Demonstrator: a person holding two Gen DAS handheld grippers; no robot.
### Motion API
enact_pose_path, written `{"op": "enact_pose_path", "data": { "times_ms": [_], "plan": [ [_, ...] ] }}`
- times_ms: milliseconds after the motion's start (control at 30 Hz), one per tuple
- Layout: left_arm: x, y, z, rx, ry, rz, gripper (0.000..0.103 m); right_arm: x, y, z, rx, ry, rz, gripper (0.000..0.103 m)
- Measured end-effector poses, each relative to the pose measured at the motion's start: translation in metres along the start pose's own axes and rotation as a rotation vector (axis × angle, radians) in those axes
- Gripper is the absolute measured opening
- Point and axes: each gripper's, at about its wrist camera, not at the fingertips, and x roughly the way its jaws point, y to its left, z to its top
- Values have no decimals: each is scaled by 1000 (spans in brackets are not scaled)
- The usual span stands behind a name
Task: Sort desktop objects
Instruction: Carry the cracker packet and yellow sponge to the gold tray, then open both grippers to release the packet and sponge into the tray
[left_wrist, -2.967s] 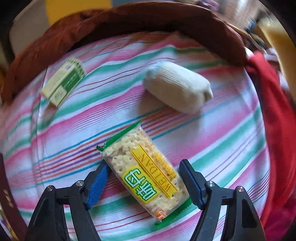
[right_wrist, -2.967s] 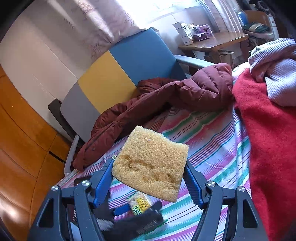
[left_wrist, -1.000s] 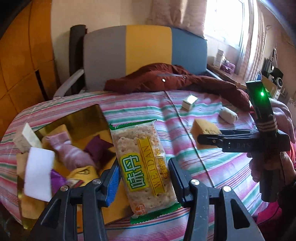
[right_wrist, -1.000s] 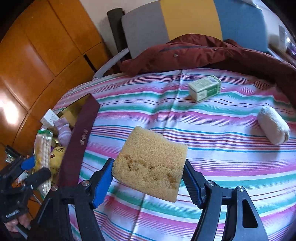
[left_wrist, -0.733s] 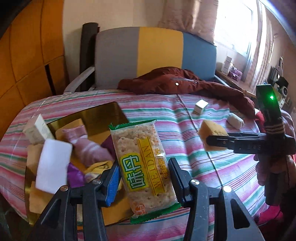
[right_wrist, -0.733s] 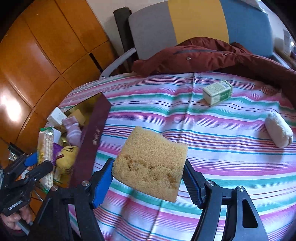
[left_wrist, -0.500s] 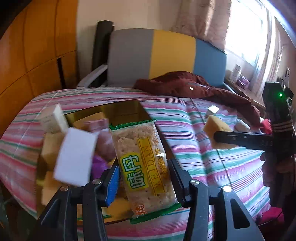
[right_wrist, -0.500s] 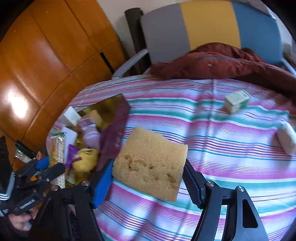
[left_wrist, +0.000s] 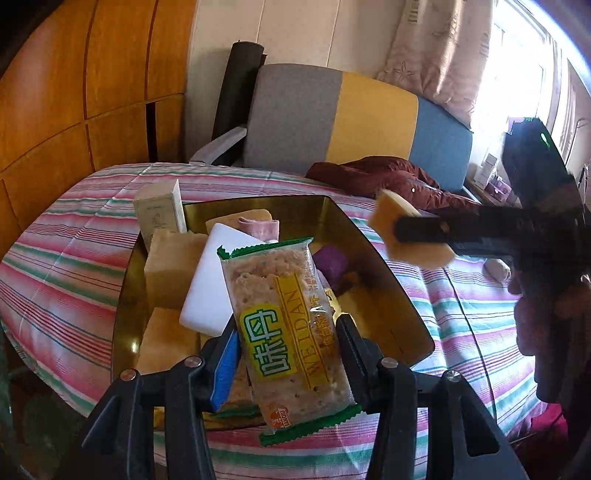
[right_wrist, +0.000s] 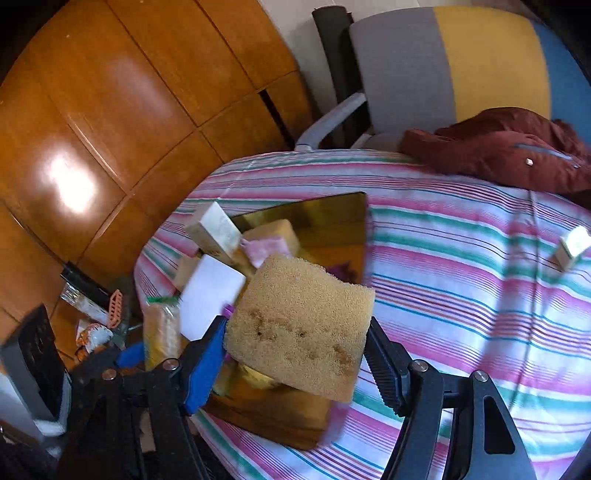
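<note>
The left gripper (left_wrist: 288, 354) clamped the cracker packet (left_wrist: 291, 332) above the gold box's (left_wrist: 391, 295) near edge. The right gripper (right_wrist: 295, 354) pinched the sponge (right_wrist: 299, 325), probably over the box's right edge.

- cracker packet (left_wrist: 291, 328): glossy clear plastic film, printed yellow/green label, crimped green ends
- sponge (right_wrist: 299, 328): coarse open-pore foam, matt, rough, some darker stains
- tray (left_wrist: 373, 258): gold, mirror-glossy inside, looks like metal or foil-faced card, can't tell which
- white block (left_wrist: 214, 280) in tray: smooth, matt
- small carton (left_wrist: 160, 214): matt printed card
- bedsheet (right_wrist: 461, 258): woven striped cloth, matt
- jacket (right_wrist: 517, 155): maroon padded fabric, slight sheen
- cabinet panels (right_wrist: 110, 110): varnished wood, glossy, strong glare spot
- chair back (left_wrist: 332, 122): matt upholstery cloth
- gripper pads (right_wrist: 207, 362): blue matt plastic; opposite pad ribbed black
</note>
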Motion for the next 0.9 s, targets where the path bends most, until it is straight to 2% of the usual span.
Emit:
{"op": "enact_pose_path", "data": {
  "times_ms": [133, 233, 300, 467, 567, 667, 900],
  "plan": [
    [18, -5, 9, 20, 0, -6, 51, 13, 8, 19, 33, -6, 39, 77],
    [33, -5, 16, -14, 11, -17, 52, 25, 9, 32, 93, -1, 62, 97],
    [40, -6, 19, -5, 17, 9, 52, 27, 10, 35, 101, -9, 61, 97],
    [49, -4, 18, -7, 27, 12, 52, 29, 6, 28, 121, -4, 61, 97],
    [52, -4, 16, -14, 38, 6, 56, 28, -1, 19, 152, -3, 59, 97],
    [45, -3, 18, -28, 27, 9, 57, 23, -8, 10, 183, -8, 61, 97],
    [17, -11, 24, 11, -34, 52, 57, -4, -15, -5, 235, -69, 69, 99]
  ]
}}
